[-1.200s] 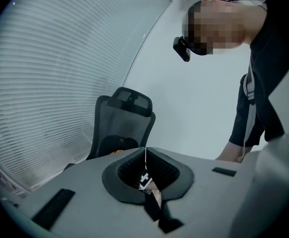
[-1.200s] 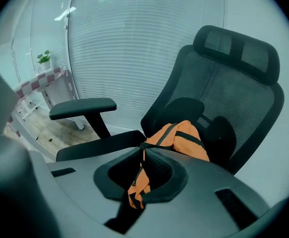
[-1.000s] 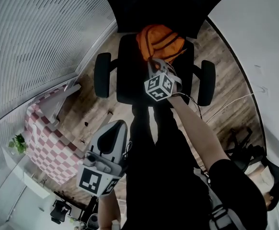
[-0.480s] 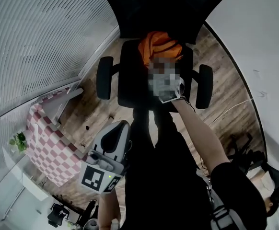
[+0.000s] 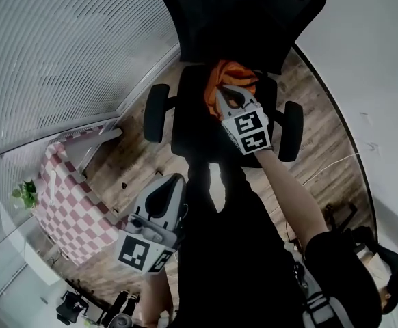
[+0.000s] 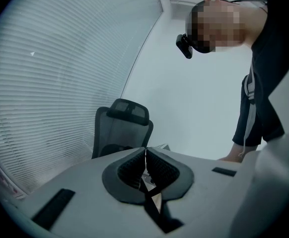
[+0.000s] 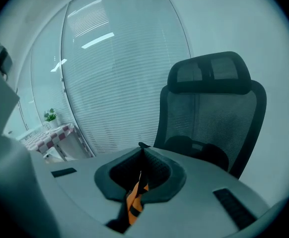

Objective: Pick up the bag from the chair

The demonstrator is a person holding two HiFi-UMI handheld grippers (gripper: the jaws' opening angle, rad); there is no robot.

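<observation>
The orange bag (image 5: pixel 229 72) (by its strap) is clamped in the right gripper (image 5: pixel 230 91) jaws above the chair (image 5: pixel 193 123); the left gripper (image 5: pixel 166 183) is held closed, empty.

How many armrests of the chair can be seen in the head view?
2. One armrest is at the left of the chair in the head view. The other armrest is at its right, near the right tool. None seems hidden.
</observation>
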